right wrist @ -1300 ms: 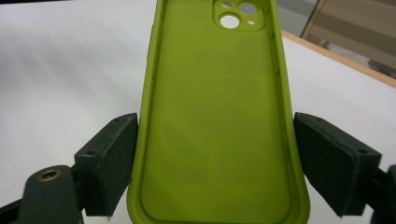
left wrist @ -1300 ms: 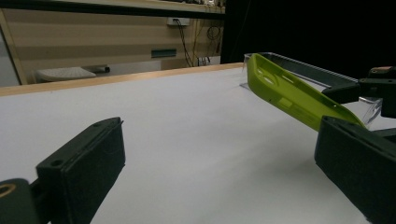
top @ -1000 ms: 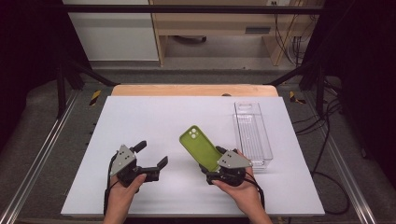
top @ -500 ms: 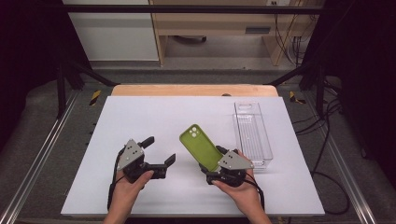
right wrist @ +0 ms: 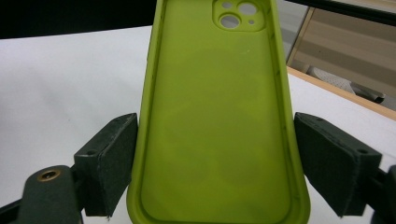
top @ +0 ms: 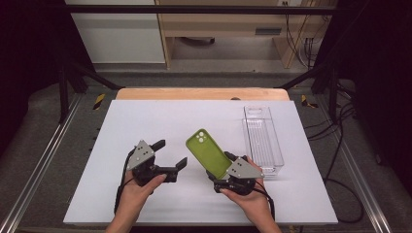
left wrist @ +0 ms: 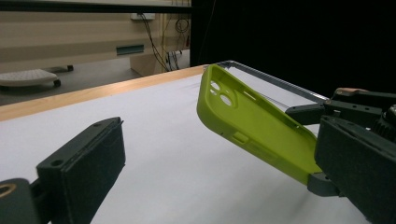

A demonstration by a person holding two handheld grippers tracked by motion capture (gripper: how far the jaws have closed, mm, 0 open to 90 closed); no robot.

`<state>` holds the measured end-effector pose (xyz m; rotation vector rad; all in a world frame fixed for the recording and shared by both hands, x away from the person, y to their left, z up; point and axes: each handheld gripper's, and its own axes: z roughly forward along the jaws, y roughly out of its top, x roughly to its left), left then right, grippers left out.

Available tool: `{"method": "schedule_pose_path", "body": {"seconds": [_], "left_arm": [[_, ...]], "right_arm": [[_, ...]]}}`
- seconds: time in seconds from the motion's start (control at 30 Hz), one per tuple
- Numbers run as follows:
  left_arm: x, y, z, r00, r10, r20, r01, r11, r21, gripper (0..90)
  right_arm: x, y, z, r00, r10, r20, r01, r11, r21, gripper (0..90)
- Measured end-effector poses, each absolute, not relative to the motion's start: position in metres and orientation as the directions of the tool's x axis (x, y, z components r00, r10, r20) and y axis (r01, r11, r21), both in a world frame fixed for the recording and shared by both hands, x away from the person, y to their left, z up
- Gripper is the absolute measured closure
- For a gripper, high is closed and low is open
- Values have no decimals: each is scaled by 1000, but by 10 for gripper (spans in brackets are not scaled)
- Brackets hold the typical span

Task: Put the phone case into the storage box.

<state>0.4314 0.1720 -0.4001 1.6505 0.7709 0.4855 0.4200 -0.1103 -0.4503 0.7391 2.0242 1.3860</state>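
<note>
A lime-green phone case (top: 208,153) is held up off the white table (top: 145,121), tilted, with its camera cut-out end pointing away and left. My right gripper (top: 222,171) is shut on the case's lower end. In the right gripper view, the two pads press its long sides (right wrist: 215,140). My left gripper (top: 170,154) is open and holds nothing, a short way left of the case. In the left gripper view the case (left wrist: 252,121) slants up between the wide black jaws, touching neither.
A clear plastic tray (top: 262,138) lies lengthwise at the table's right side, just beyond the right hand. A wooden strip (top: 194,93) edges the far side of the table. Metal rails and cables run along both sides.
My left gripper has shifted right and lifted slightly, closing in on the case. The right gripper and the case have stayed put.
</note>
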Motion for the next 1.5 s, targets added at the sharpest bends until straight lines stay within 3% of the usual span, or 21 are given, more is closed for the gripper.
{"method": "schedule_pose_path", "body": {"seconds": [1.5], "left_arm": [[438,148,-395,699,699,-149,277,-73,958,28]], "right_arm": [[415,-106,-447,-669,727,-158,76,278,958,172]]}}
